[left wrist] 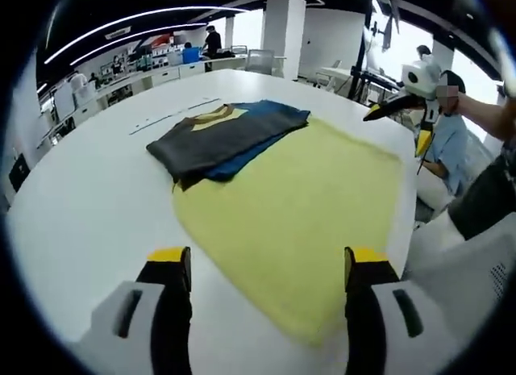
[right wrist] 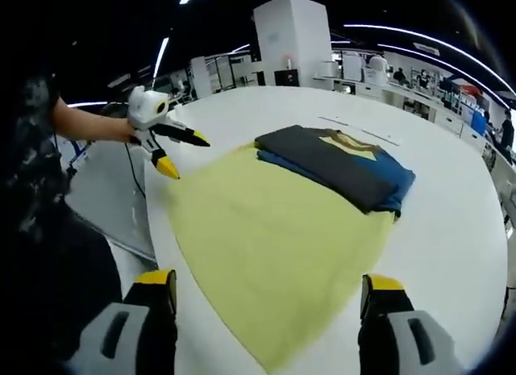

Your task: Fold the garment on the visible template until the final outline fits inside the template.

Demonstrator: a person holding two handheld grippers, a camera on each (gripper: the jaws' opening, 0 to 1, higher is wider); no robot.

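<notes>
Here the garment (left wrist: 230, 137), a dark grey and blue piece with a yellow neckline, lies folded in the upper middle of the left gripper view, resting partly on the far end of the yellow template (left wrist: 306, 222) and partly spilling past its edge onto the white table (left wrist: 81, 206). In the right gripper view the garment (right wrist: 339, 169) sits right of centre in the upper half, again at the far end of the template (right wrist: 274, 246).

The left gripper (left wrist: 268, 266) rises from the bottom of its own view with its yellow-tipped jaws spread wide and holding nothing; it also shows at the upper left of the right gripper view (right wrist: 181, 153), jaws apart, just off the template's edge. The right gripper (right wrist: 268, 290) is likewise spread and empty at the bottom of its view, and appears at the upper right of the left gripper view (left wrist: 399, 125).

Both grippers hang well short of the garment, with the template's bare length between them and it. Its long axis runs across that far end. Neither gripper looks clearly nearer, and the overhanging part probably needs shifting or another fold to fit inside the template
</notes>
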